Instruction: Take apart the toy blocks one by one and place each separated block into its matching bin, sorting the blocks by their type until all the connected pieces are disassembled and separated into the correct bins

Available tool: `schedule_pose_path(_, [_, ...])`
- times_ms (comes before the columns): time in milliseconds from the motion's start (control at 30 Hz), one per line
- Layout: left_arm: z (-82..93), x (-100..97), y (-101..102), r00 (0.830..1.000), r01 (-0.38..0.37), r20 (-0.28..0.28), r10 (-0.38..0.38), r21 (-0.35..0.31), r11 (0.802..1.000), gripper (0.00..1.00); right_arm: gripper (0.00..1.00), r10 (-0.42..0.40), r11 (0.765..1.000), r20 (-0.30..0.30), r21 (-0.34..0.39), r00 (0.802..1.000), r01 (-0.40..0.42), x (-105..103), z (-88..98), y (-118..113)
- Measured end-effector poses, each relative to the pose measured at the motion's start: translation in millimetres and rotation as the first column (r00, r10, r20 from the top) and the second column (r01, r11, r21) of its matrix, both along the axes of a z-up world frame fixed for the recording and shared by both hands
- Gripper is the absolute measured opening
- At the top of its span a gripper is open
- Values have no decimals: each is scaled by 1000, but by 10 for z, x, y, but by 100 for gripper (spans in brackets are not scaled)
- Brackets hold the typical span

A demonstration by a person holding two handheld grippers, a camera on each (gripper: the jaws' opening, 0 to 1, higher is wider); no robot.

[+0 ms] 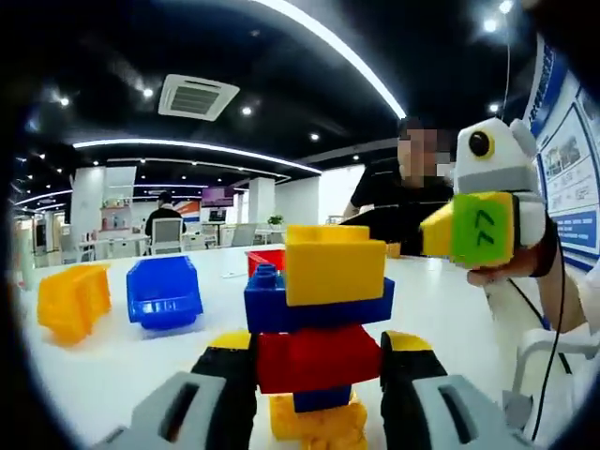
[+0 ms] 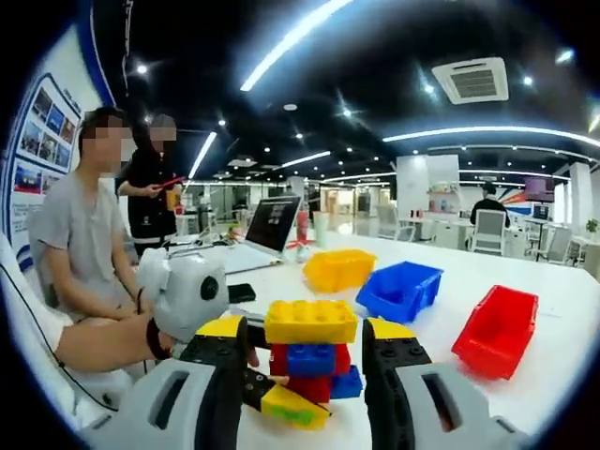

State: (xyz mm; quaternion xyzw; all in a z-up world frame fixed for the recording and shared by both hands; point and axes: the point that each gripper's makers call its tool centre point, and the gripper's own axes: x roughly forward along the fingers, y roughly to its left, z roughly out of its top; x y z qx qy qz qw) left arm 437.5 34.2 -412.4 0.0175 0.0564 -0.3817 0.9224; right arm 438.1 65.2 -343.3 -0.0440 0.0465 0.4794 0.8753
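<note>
A block stack stands on end between my left gripper's (image 1: 314, 354) jaws, which are shut on its red block (image 1: 314, 358). Above the red one sit a blue block (image 1: 319, 307) and a wide yellow block (image 1: 334, 262); another yellow block (image 1: 319, 427) hangs below. My right gripper (image 1: 452, 231), held by a hand, hovers to the right of the stack, apart from it. In the right gripper view the stack's yellow top (image 2: 310, 321) lies ahead between the open jaws of my right gripper (image 2: 307, 330), and the left gripper (image 2: 284, 401) reaches in from the lower left.
On the white table (image 2: 553, 375) stand a yellow bin (image 2: 337, 269), a blue bin (image 2: 401, 291) and a red bin (image 2: 497, 330). A laptop (image 2: 270, 228) stands farther back. Two people are at the table's left side, one of them seated.
</note>
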Motion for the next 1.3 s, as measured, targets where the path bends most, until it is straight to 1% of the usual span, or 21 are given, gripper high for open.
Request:
schedule_pose_path(33, [2,-27,-36,1000,5,2,-5,2,1000,52,52,-2,1000,2,-6,1000,2,0,-5,9])
schedule_pose_path(67, [0,22,-20,1000,11,0,-11,3,1000,52,52,-7,1000,8,-15,1000,7,9,-12,11])
schedule_pose_path(200, [2,105,2,999,32,-1,-32,10,999,52,53,-28,998,35,-53,999,30,38,-27,5])
schedule_pose_path(267, [3,121,9,999,34,0,-34,11,999,52,50,-29,998,38,-56,999,31,40,-27,6])
schedule_pose_path(300, [4,128,7,999,44,6,-44,14,999,52,49,-63,991,79,-117,995,72,86,-58,-32])
schedule_pose_path(333, [4,103,-20,999,45,7,-45,10,999,52,49,-64,991,71,-116,995,72,79,-71,-22])
schedule_pose_path(433, [-1,102,-22,999,46,3,-46,-1,999,52,49,-67,988,89,-131,994,79,86,-93,-15])
schedule_pose_path(500, [0,106,-15,999,47,3,-47,-1,999,52,49,-69,989,89,-128,994,80,92,-93,-21])
schedule_pose_path(567, [-1,113,0,999,50,1,-50,10,999,52,49,-64,990,71,-117,995,72,99,-106,-21])
schedule_pose_path(700, [-4,148,19,999,49,4,-49,14,999,52,49,-72,995,34,-68,997,74,120,-124,-22])
schedule_pose_path(767, [-8,162,19,999,47,5,-47,9,999,52,49,-75,995,31,-56,997,77,119,-117,-22])
schedule_pose_path(933, [2,175,30,999,49,12,-49,17,999,52,48,-79,996,60,-31,995,81,100,-96,-9])
schedule_pose_path(1100, [25,202,35,998,52,20,-52,25,998,52,48,-80,997,50,-17,995,81,101,-81,-12])
schedule_pose_path(1167, [23,211,46,998,59,28,-60,30,998,52,48,-85,996,26,-4,996,85,108,-80,-25])
schedule_pose_path(1300, [25,203,30,998,62,24,-62,24,998,52,48,-86,996,8,8,996,86,112,-80,-25])
